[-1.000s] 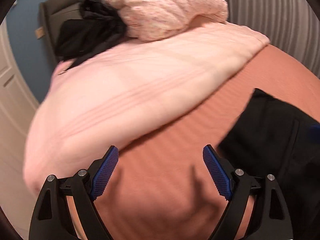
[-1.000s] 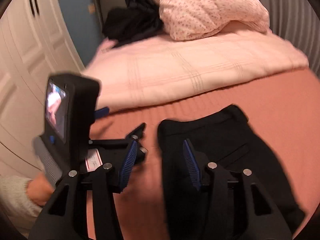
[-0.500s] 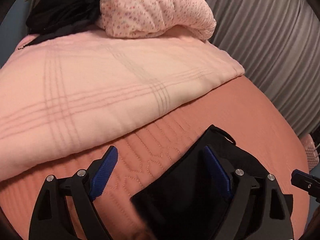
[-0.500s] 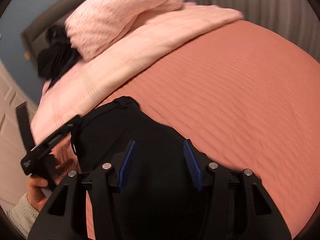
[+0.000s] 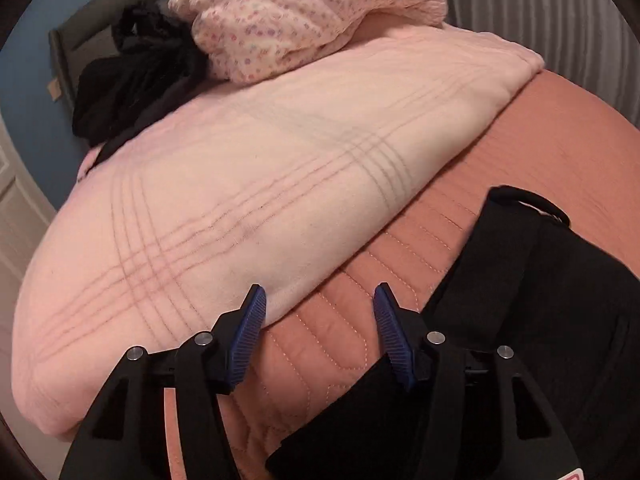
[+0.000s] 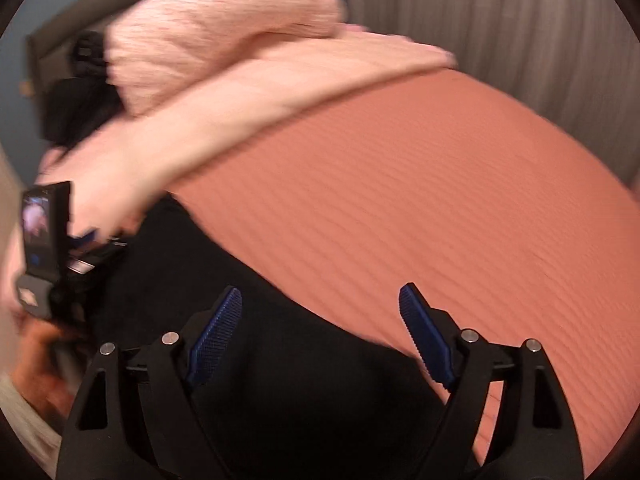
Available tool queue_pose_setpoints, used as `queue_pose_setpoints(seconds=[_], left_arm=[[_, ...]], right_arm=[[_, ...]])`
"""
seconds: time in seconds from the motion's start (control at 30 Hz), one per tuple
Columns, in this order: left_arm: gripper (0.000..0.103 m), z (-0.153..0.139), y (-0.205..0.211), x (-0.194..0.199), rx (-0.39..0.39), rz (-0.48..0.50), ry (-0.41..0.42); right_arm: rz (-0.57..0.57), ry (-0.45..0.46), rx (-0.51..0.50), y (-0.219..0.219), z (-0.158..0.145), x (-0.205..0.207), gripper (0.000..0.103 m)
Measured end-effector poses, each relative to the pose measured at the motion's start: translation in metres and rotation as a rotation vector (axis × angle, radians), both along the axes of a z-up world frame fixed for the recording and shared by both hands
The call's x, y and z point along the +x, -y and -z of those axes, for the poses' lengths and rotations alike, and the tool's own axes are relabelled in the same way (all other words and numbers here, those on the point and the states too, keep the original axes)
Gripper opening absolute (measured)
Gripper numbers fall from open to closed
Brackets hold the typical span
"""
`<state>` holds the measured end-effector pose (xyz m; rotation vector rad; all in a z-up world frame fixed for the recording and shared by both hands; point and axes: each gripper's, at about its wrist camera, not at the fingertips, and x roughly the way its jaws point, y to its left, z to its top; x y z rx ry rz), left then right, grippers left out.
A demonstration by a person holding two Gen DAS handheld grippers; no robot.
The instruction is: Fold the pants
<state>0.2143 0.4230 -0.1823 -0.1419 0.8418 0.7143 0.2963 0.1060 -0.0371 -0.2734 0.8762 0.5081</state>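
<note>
Left tool [image 5: 318, 312]: jaws part open and just been closing, nothing gripped. Between its blue pads [image 5: 248, 336] lies bare quilted bedspread [image 5: 340, 332], salmon in colour. The right-hand pad stands at the left edge of the black pants [image 5: 540, 320]; whether it touches the cloth cannot be told. The pants lie flat on the bed, to the right of and beneath this tool, with the waistband and a belt loop at the far end.

Ahead and to the left of the left tool lies a folded pink blanket [image 5: 248, 184] with faint check lines, its near edge just beside the left-hand pad. A flowered pillow [image 5: 304, 16] rests on the blanket's far side, and a heap of dark clothing [image 5: 132, 80] sits beside the pillow.

Right tool [image 6: 320, 308]: jaws wide and just been opening, nothing held. The picture is blurred. The pants [image 6: 256, 344] lie below and to its left; the right-hand pad is over bare bedspread [image 6: 440, 200]. The left tool [image 6: 52, 252] shows at the left edge of this view.
</note>
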Motion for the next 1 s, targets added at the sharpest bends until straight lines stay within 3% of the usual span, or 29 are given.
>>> queue_pose_setpoints(seconds=[0.1, 0.13, 0.2, 0.27, 0.3, 0.4, 0.5, 0.57, 0.67, 0.73, 0.83, 0.87, 0.93, 0.97, 1.0], left_arm=[[0.056, -0.041, 0.016, -0.036, -0.009, 0.046, 0.158], [0.061, -0.052, 0.023, -0.042, -0.019, 0.071, 0.185], [0.065, -0.073, 0.05, -0.05, -0.002, 0.14, 0.213], [0.071, -0.086, 0.083, -0.062, 0.063, 0.23, 0.199], [0.072, -0.089, 0.1, -0.073, 0.098, 0.264, 0.188], [0.073, -0.082, 0.147, -0.097, 0.14, 0.367, 0.112], [0.073, -0.07, 0.189, -0.125, 0.108, 0.42, 0.072], [0.073, -0.062, 0.211, -0.144, 0.068, 0.448, 0.054], [0.073, -0.058, 0.234, -0.159, 0.016, 0.478, 0.025], [0.074, -0.06, 0.243, -0.164, 0.0, 0.484, 0.026], [0.074, -0.063, 0.26, -0.166, -0.043, 0.51, 0.016], [0.074, -0.064, 0.268, -0.167, -0.053, 0.524, 0.011], [0.074, -0.07, 0.275, -0.168, -0.058, 0.535, 0.01], [0.074, -0.072, 0.28, -0.171, -0.054, 0.542, 0.015], [0.076, -0.074, 0.284, -0.172, -0.047, 0.542, 0.015]], right_arm=[[0.088, -0.048, 0.053, 0.061, 0.007, -0.049, 0.08], [0.11, -0.054, 0.039, 0.08, 0.016, -0.077, 0.079], [0.162, -0.053, -0.095, 0.107, 0.039, -0.115, 0.07], [0.249, -0.095, -0.237, 0.15, 0.075, -0.141, 0.063], [0.282, -0.101, -0.259, 0.174, 0.087, -0.153, 0.061], [0.467, -0.109, -0.257, 0.233, 0.077, -0.174, 0.062], [0.414, -0.093, -0.202, 0.232, 0.066, -0.191, 0.065], [0.359, -0.038, -0.239, 0.229, 0.063, -0.206, 0.077], [0.426, -0.023, -0.144, 0.263, 0.053, -0.222, 0.08], [0.527, -0.098, -0.041, 0.304, 0.061, -0.215, 0.085], [0.589, -0.329, 0.307, 0.364, 0.1, -0.187, 0.085], [0.586, -0.359, 0.375, 0.371, 0.111, -0.177, 0.086], [0.536, -0.337, 0.383, 0.367, 0.114, -0.168, 0.09], [0.514, -0.337, 0.329, 0.359, 0.112, -0.164, 0.088], [0.488, -0.335, 0.269, 0.351, 0.108, -0.161, 0.08]])
